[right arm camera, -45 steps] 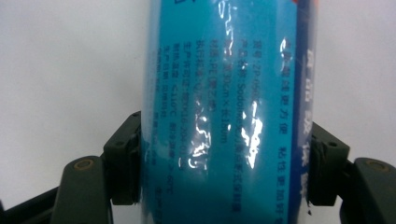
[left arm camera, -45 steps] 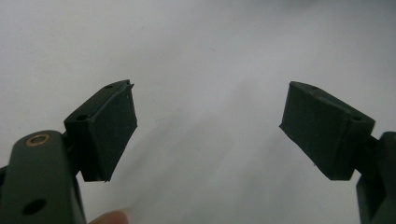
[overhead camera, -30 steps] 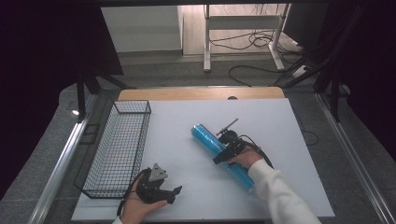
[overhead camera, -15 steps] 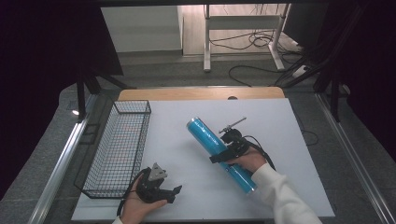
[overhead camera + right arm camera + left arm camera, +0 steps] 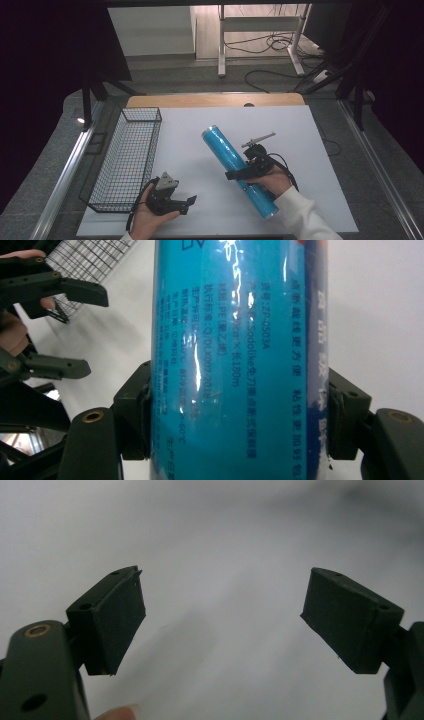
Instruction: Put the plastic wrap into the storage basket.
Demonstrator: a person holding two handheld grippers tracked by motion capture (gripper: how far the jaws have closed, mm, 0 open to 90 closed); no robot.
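Observation:
A long blue roll [image 5: 225, 147] wrapped in glossy film lies slantwise over the middle of the white table [image 5: 305, 135]. My right gripper [image 5: 239, 176] is shut on it a little past its middle, toward its near end. In the right gripper view the roll [image 5: 240, 315], printed with small text, stands between the two pads [image 5: 137, 415], which press on both its sides. My left gripper [image 5: 187, 204] rests at the front left of the table, jaws wide open and holding nothing. In the left gripper view its open jaws [image 5: 222, 615] frame only bare white tabletop.
A black wire basket [image 5: 125, 155] stands along the table's left side, just beyond the left gripper; it shows also in the right gripper view [image 5: 90, 255]. The left gripper [image 5: 90, 330] appears there too. Cables lie on the floor behind the table.
The right gripper has drawn the blue roll slightly toward the person, and the roll's far end looks raised. The left gripper has stayed in place, open.

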